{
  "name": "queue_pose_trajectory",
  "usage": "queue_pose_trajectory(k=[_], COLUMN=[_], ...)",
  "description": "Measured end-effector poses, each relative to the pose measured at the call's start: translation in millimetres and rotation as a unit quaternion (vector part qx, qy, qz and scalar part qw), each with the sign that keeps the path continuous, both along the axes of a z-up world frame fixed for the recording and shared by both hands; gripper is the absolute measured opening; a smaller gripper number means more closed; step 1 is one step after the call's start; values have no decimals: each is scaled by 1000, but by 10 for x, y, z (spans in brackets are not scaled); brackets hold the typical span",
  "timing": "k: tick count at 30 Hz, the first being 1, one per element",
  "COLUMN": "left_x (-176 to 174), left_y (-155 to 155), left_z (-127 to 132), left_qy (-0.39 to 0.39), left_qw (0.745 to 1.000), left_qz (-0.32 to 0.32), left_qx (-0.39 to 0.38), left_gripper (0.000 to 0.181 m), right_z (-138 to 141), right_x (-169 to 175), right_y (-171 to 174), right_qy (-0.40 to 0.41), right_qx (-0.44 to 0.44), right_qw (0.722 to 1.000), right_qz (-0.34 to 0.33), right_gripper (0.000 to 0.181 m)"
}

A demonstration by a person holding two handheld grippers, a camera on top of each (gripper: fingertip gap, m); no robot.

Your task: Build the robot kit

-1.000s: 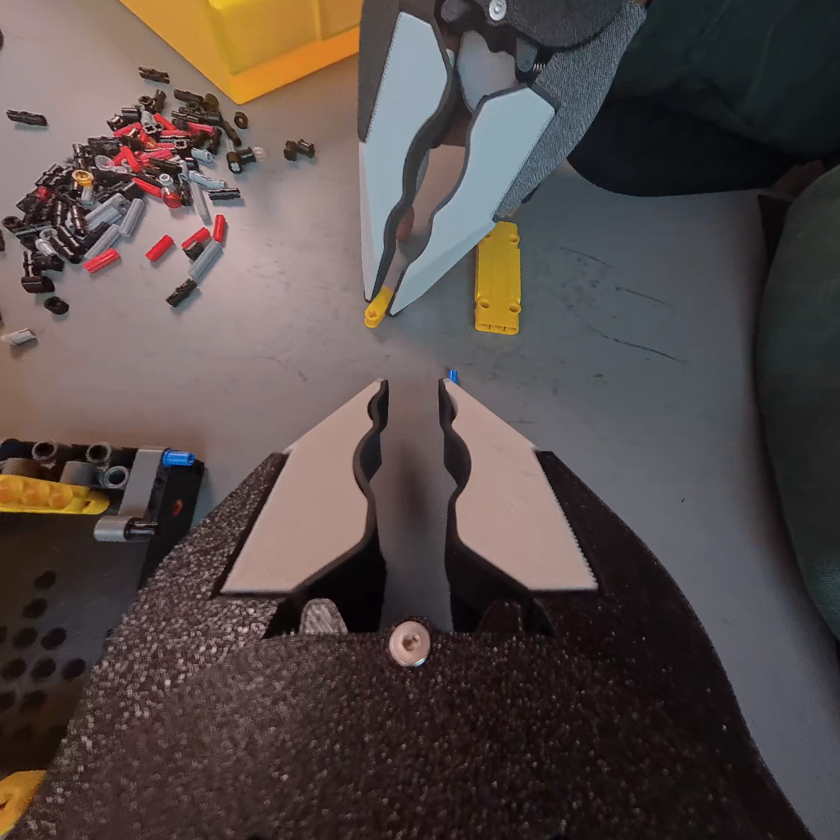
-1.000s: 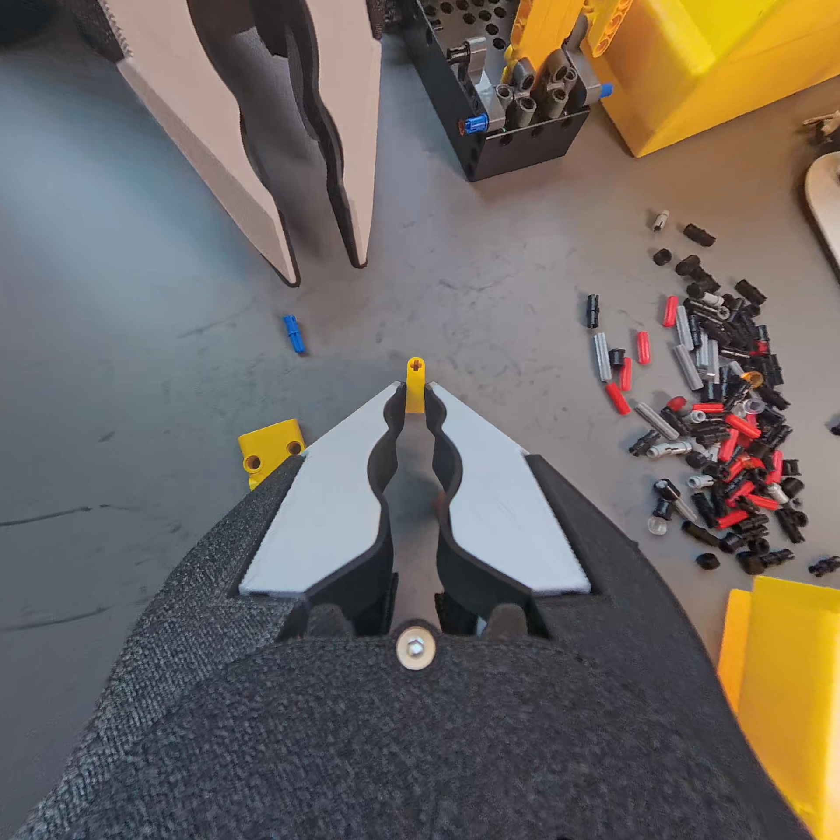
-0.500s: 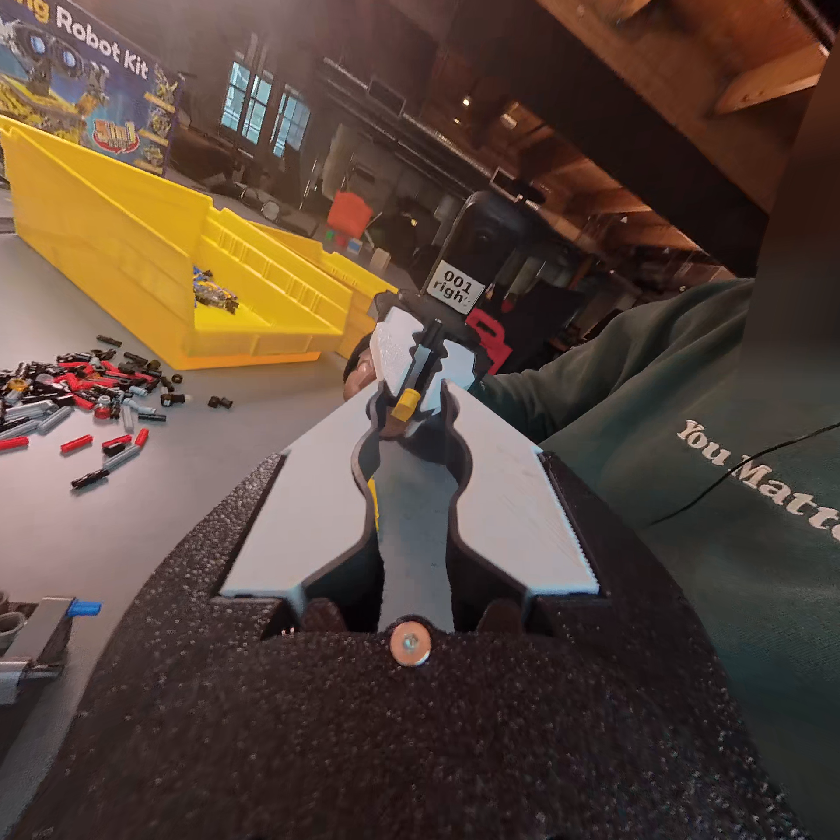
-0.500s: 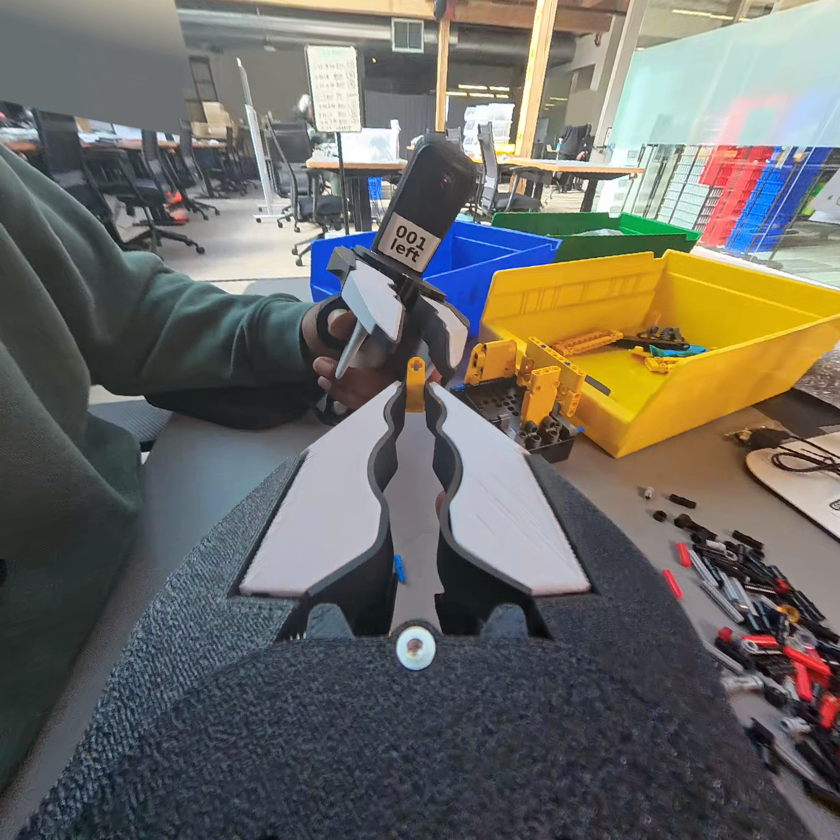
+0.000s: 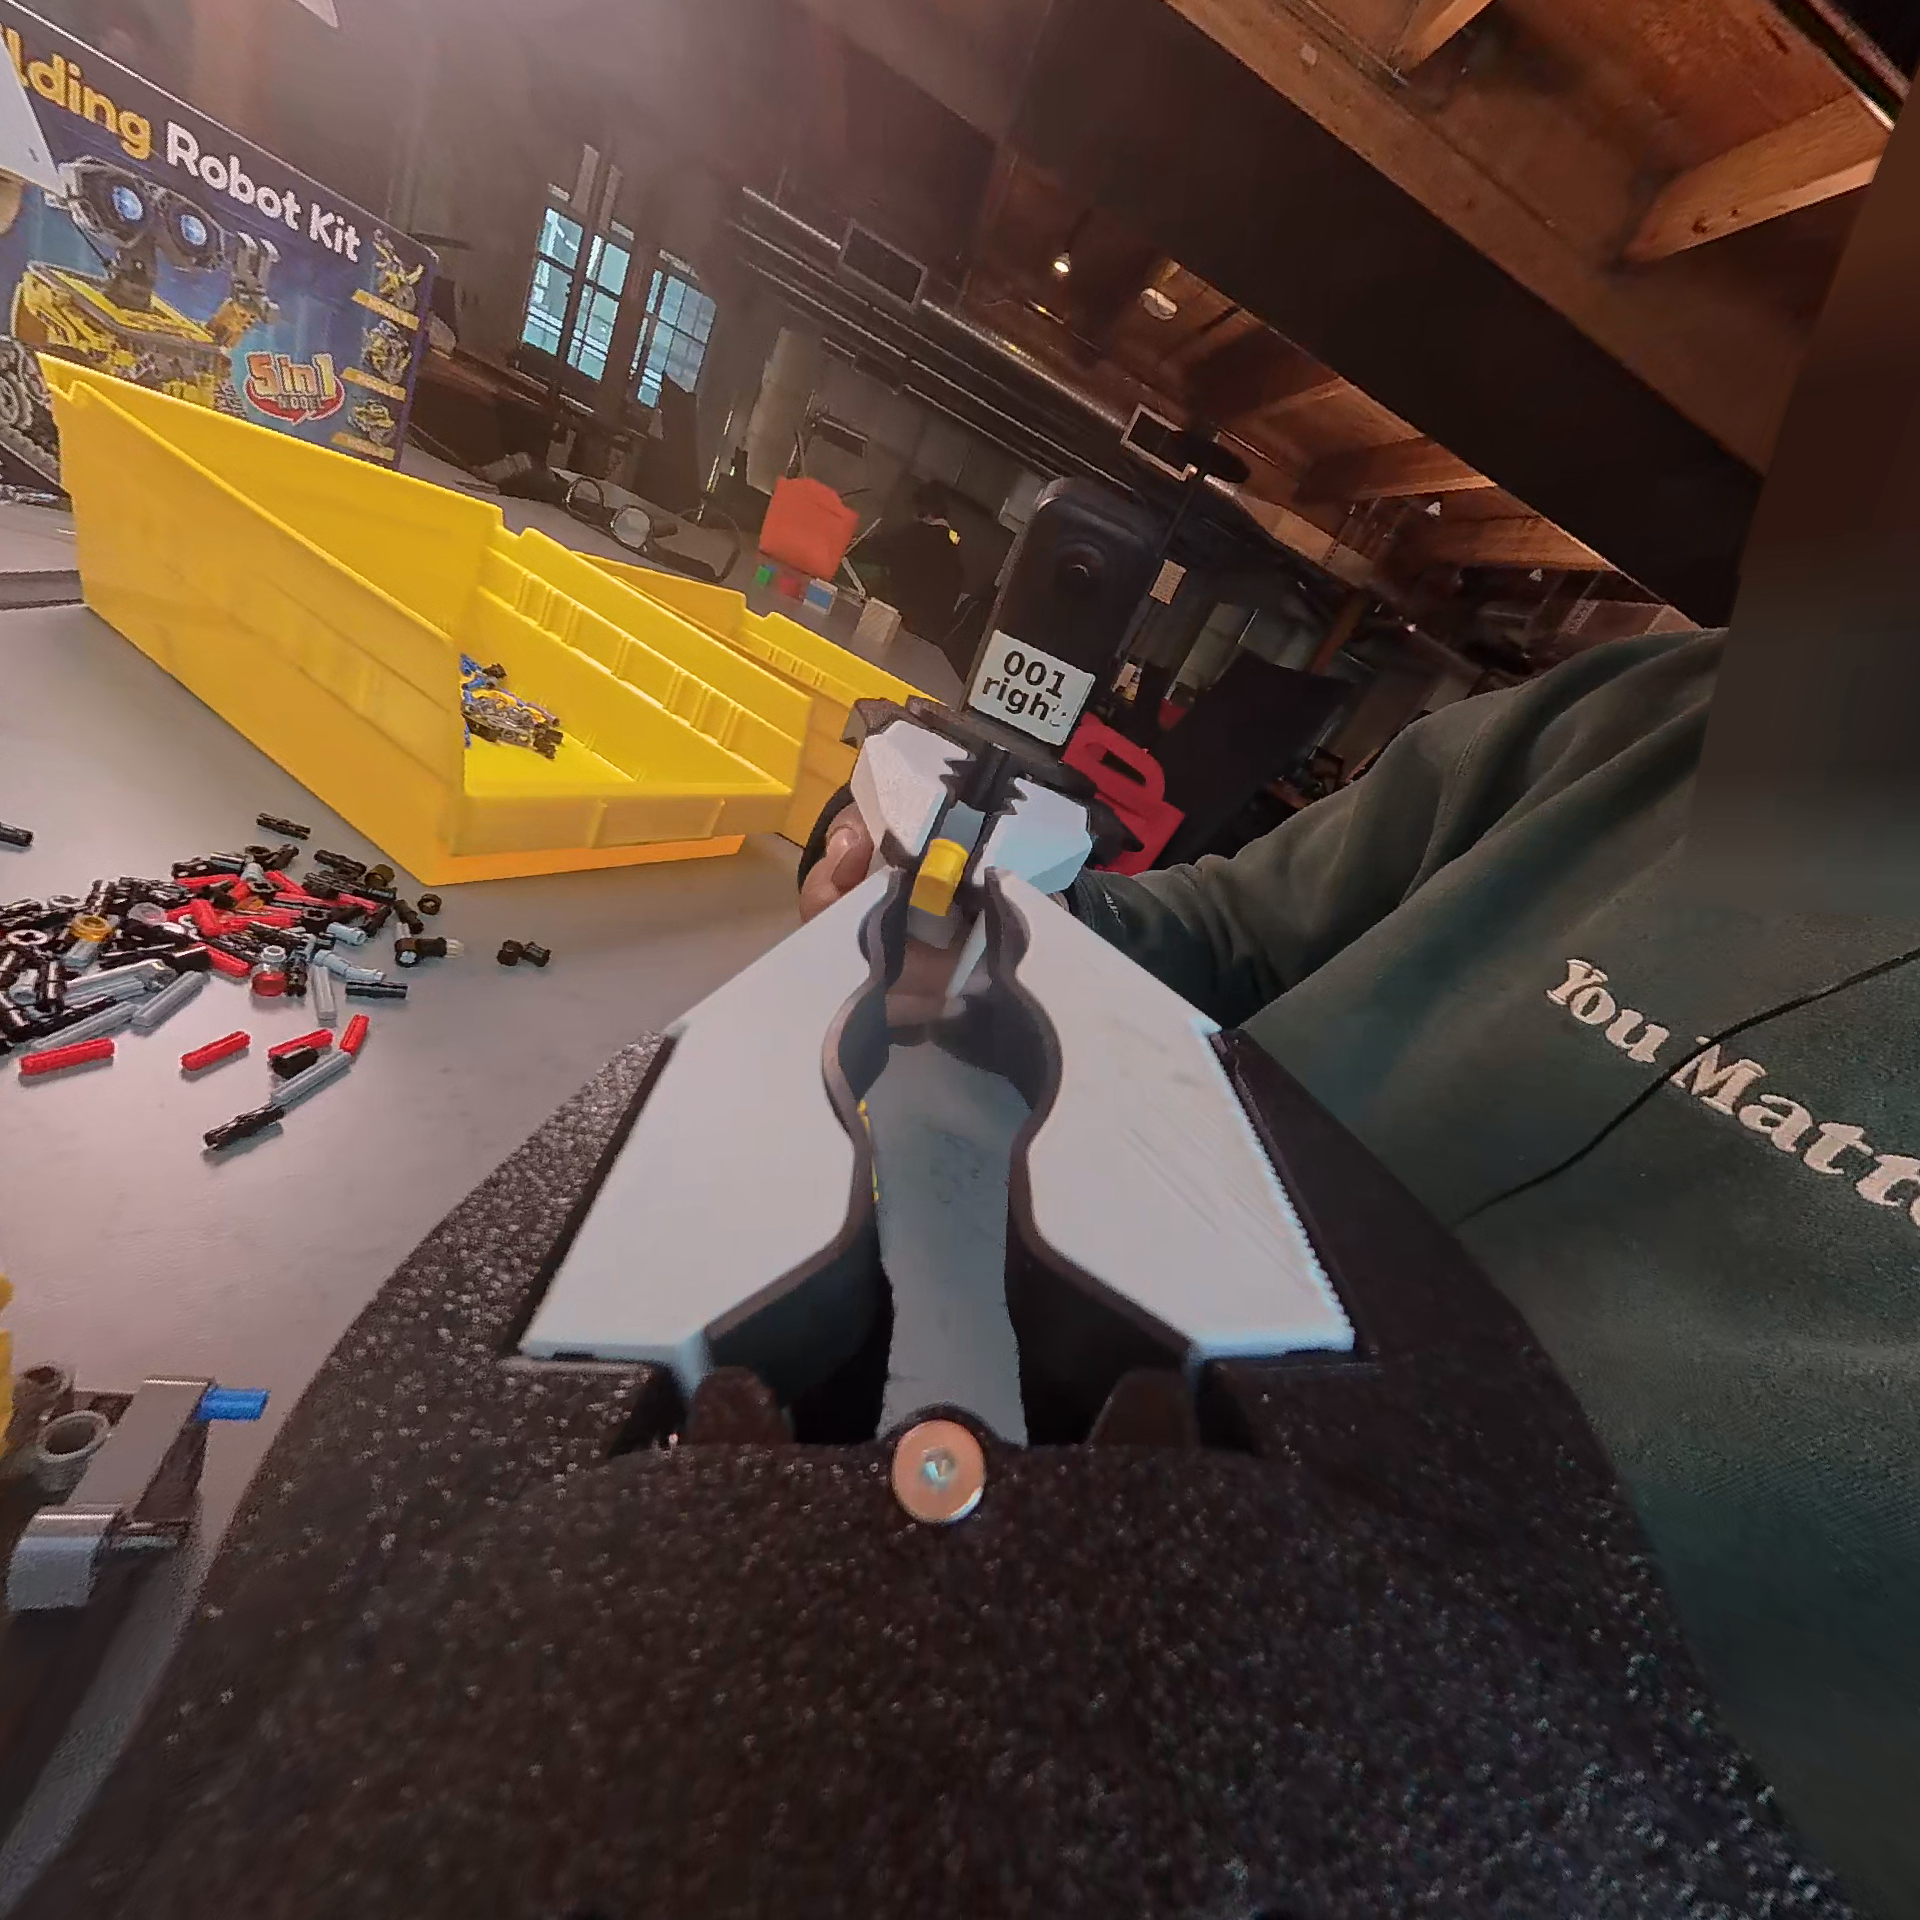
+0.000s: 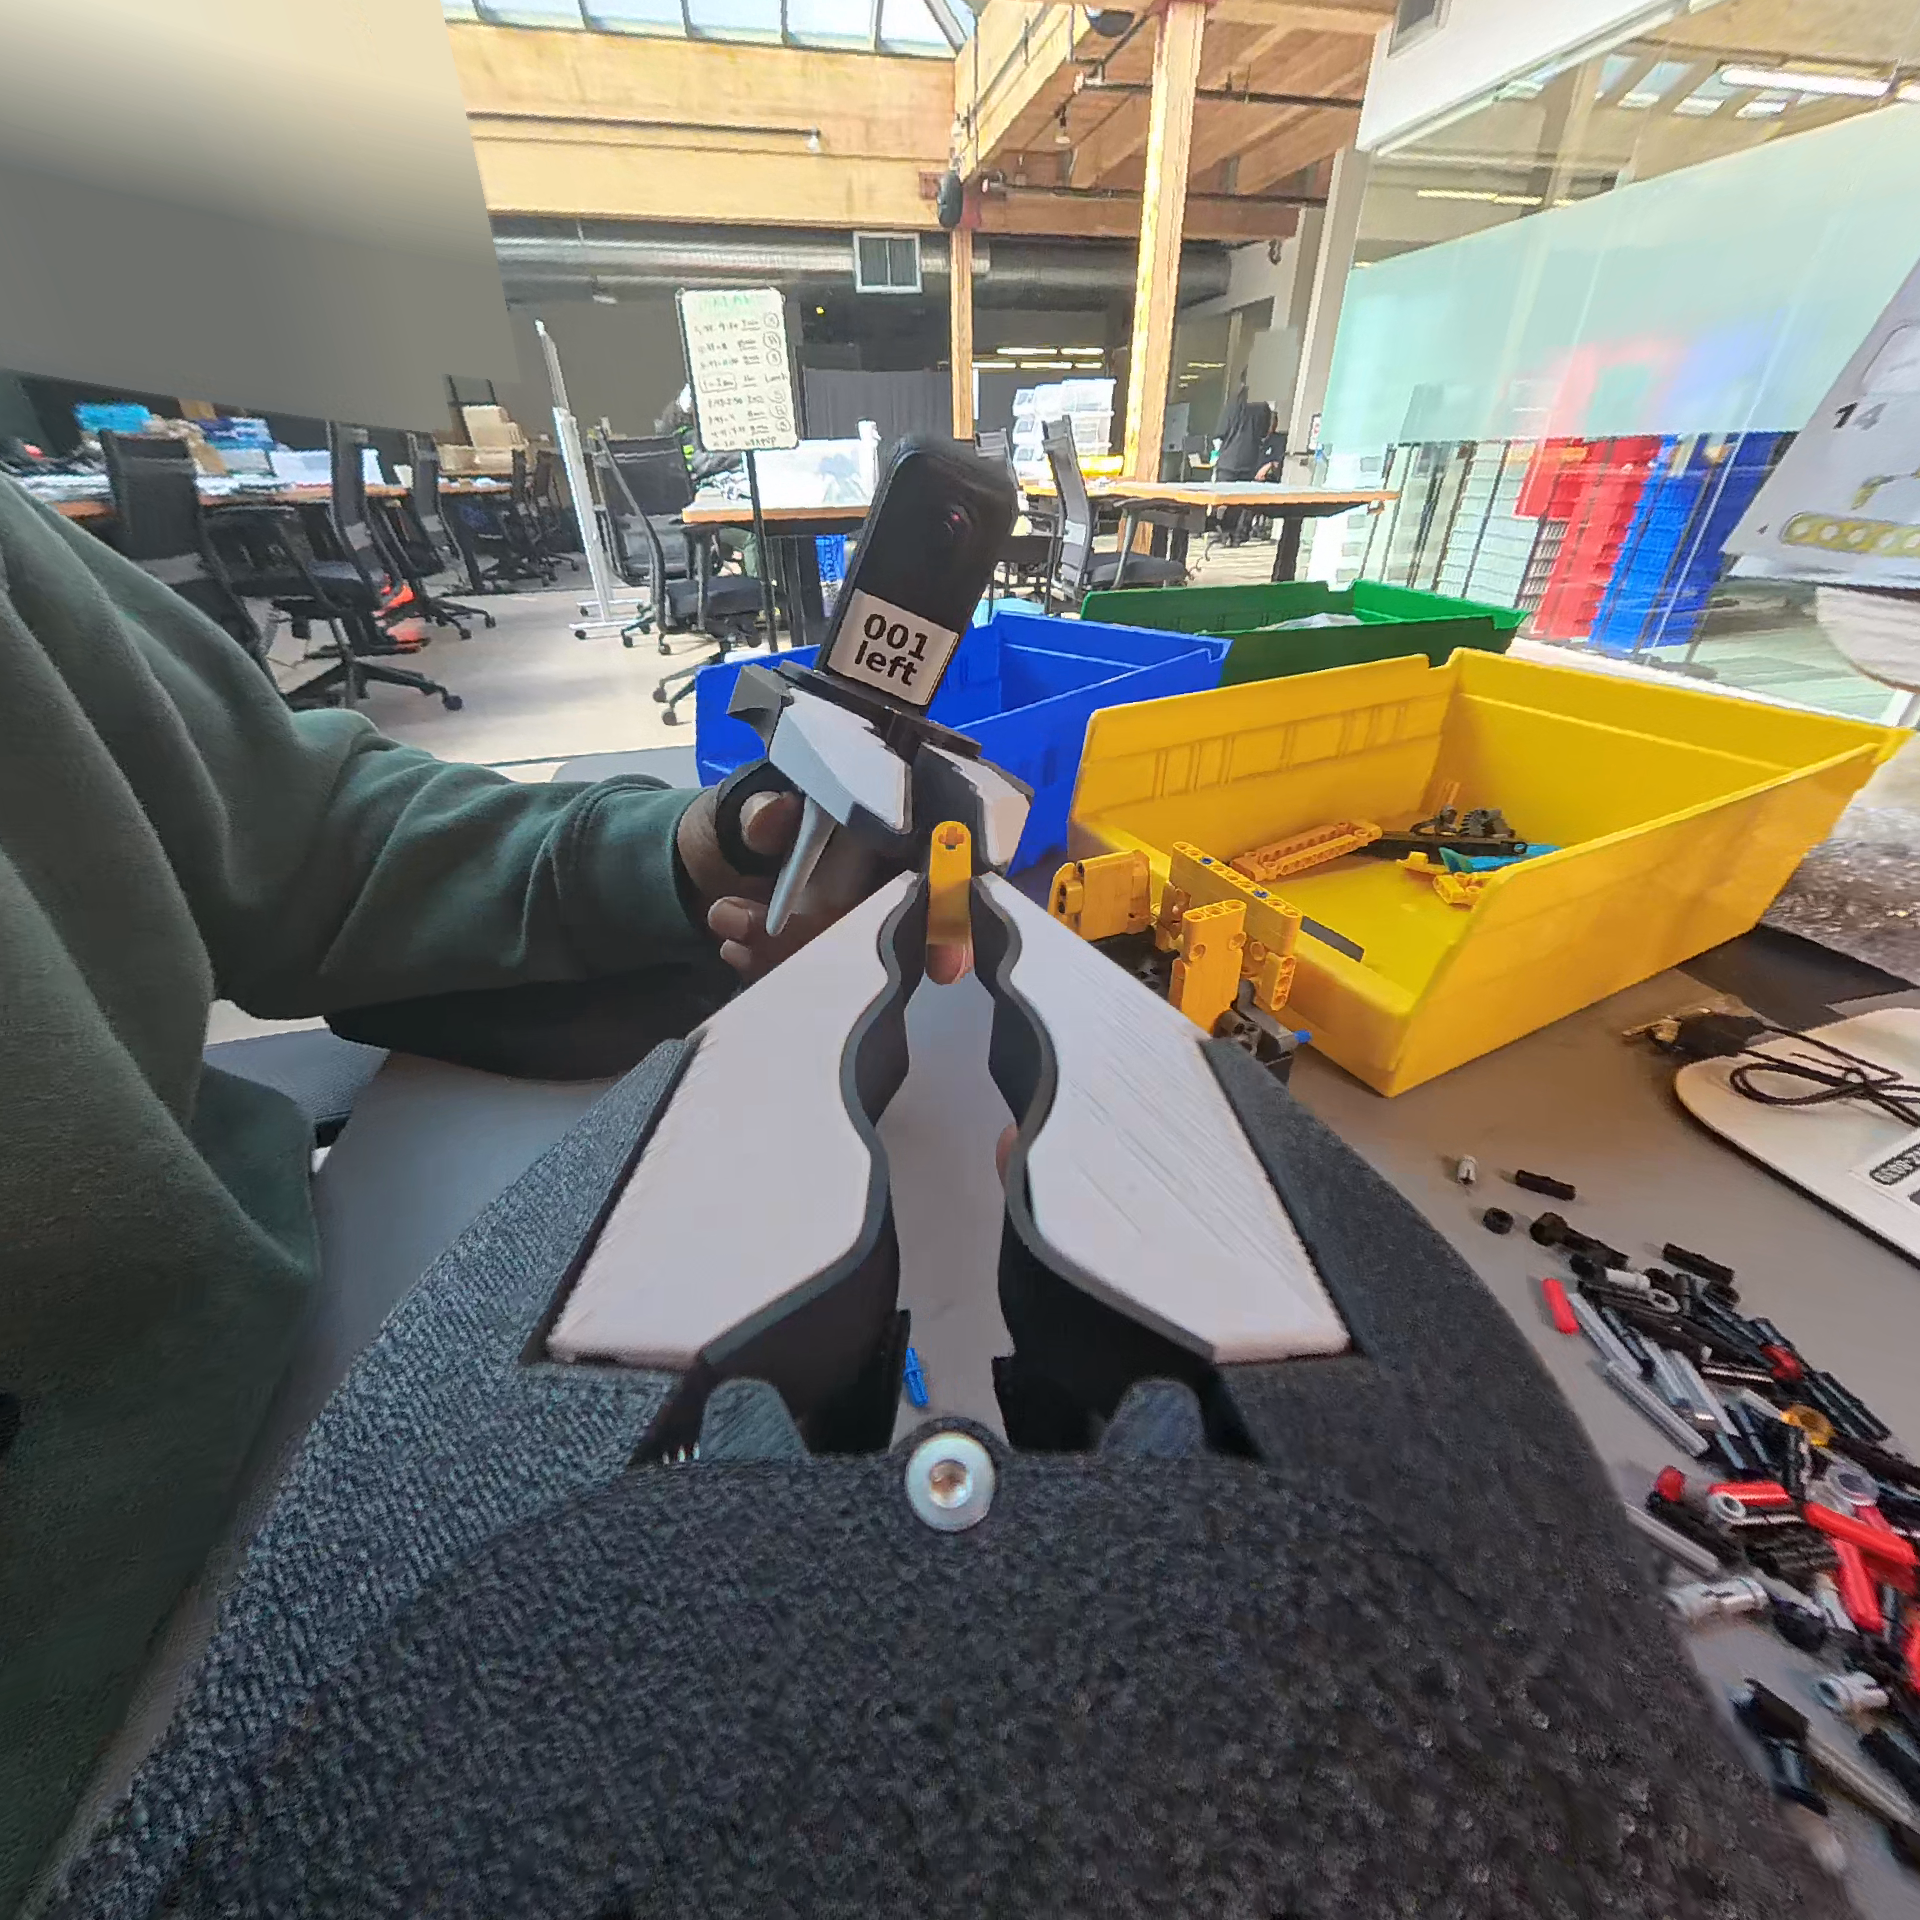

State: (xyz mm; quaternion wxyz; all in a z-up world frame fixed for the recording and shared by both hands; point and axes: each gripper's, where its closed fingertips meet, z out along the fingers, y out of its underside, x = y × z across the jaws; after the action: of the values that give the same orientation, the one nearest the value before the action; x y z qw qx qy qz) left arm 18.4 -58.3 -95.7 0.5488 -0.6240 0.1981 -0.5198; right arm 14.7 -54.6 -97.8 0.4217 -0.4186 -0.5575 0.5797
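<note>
My right gripper point(image 6: 948, 894) is shut on a small yellow beam point(image 6: 948, 873), held upright above the grey table with its holed end past the fingertips. My left gripper point(image 5: 938, 906) is open and empty, raised and pointing at the right gripper point(image 5: 966, 831). In the left wrist view the yellow beam point(image 5: 940, 875) shows in the gap between my left fingertips; I cannot tell whether they touch it. In the right wrist view the left gripper point(image 6: 883, 852) faces me just behind the beam, its jaws apart, with a hand on its handle.
A pile of black, red and grey pins point(image 5: 156, 956) lies on the table point(image 5: 260, 1226), also in the right wrist view point(image 6: 1766, 1455). A yellow bin point(image 6: 1558, 935) and a black-and-yellow assembly point(image 6: 1216, 935) stand beyond. A blue pin point(image 6: 914, 1377) lies below. A green sleeve point(image 6: 364, 852) is left.
Both grippers rose from the table and tipped up to face each other. The right one lifted the yellow beam off the table. The two have since drawn closer.
</note>
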Motion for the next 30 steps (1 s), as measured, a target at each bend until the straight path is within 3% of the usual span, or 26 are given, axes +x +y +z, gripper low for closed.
queue_pose_trajectory(k=[7, 12, 22, 25, 27, 30], left_x=[-29, 13, 36, -13, -112, -206], left_y=[85, -8, -40, 51, 131, 175], left_z=[35, 124, 141, -9, -145, -385], left_qy=[-41, -46, 0, 44, 79, 134], left_qw=[999, 999, 998, 998, 995, 987], left_qz=[25, 6, 28, 46, 64, 62], left_qx=[-25, 10, 57, 21, -13, -59], left_gripper=[21, 9, 6, 6, 6, 6], right_z=[39, 133, 127, -87, -389, -1002], right_x=[-15, 17, -7, -35, -5, 167], right_y=[23, -16, -77, -1, 40, 64], right_qy=[32, 46, 26, -41, -128, -276], right_qx=[146, 75, -33, -13, 33, 149], right_qw=[986, 995, 999, 999, 991, 948], right_qz=[-80, -48, 0, 3, 20, 58], right_gripper=[7, 7, 7, 9, 14, 18])
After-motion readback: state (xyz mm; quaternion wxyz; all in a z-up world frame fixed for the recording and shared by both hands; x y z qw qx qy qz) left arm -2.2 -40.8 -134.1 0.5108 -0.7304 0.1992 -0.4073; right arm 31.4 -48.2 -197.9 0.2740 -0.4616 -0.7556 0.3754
